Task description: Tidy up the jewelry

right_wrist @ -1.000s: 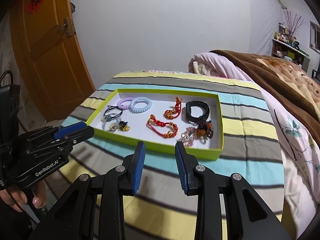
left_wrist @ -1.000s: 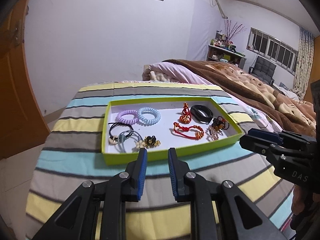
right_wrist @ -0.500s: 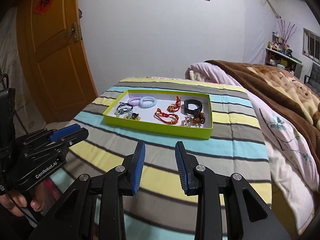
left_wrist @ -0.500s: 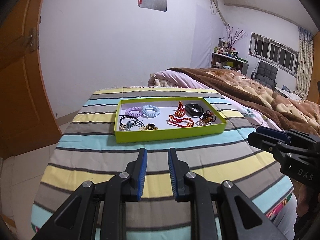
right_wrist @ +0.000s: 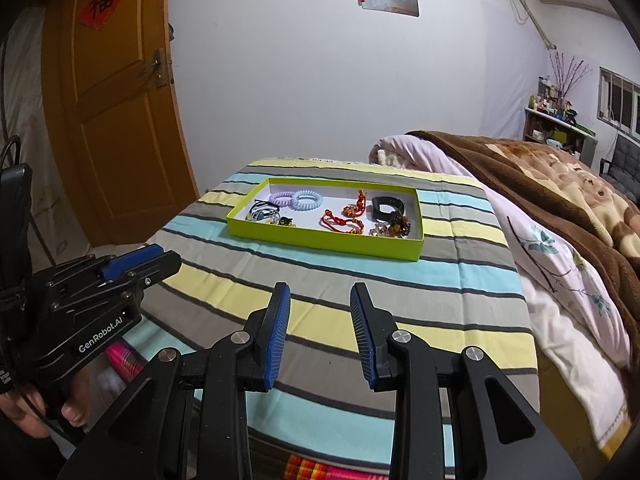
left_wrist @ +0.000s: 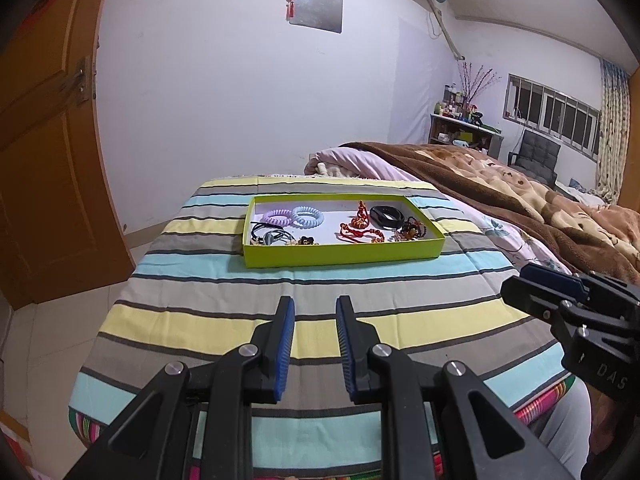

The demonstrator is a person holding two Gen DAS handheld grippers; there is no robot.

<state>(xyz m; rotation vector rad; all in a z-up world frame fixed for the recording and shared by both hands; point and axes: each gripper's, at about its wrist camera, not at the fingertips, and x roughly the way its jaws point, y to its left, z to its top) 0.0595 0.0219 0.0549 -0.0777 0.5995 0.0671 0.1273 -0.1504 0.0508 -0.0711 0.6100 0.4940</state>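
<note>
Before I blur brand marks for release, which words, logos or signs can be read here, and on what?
"GenRobot.AI": white print on the left hand-held gripper, seen from the right wrist.
"DAS": partial print on the right hand-held gripper, rest cut off.
"福": black character on the red diamond sign on the door.
Shelf bottles: labels too small to read.

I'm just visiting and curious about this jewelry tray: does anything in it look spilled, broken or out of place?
Nothing stands out. The green tray sits flat on the striped cover, and every piece lies inside it: purple and blue coil ties side by side, red cords, a black band. Both grippers hang back, empty.
</note>
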